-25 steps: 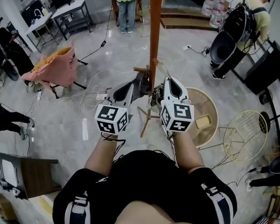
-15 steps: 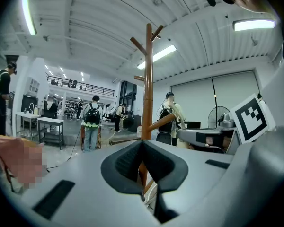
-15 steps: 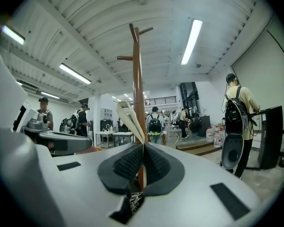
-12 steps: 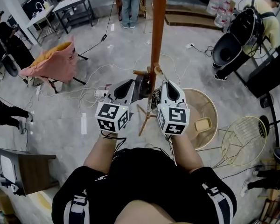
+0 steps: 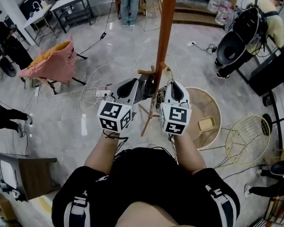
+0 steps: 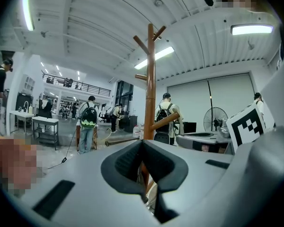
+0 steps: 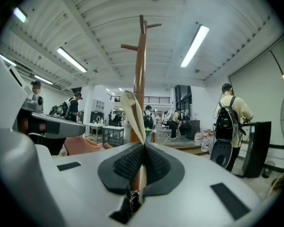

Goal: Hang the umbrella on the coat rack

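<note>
Fingers of right gripper point(image 7: 143, 146) pinch cream umbrella strap point(image 7: 131, 111), left gripper's point(image 6: 142, 144) closed; strap should lift clear over brown wooden coat rack peg point(image 7: 129, 47).

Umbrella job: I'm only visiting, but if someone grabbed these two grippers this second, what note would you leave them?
Left gripper: jaws together; nothing clearly shows between them.
Right gripper: shut on the cream strap.
Umbrella: dark bundle between both grippers, close to the coat rack pole, by its low pegs.
Done: umbrella is at the rack.
Left: hook the strap over a peg, then let go.
</note>
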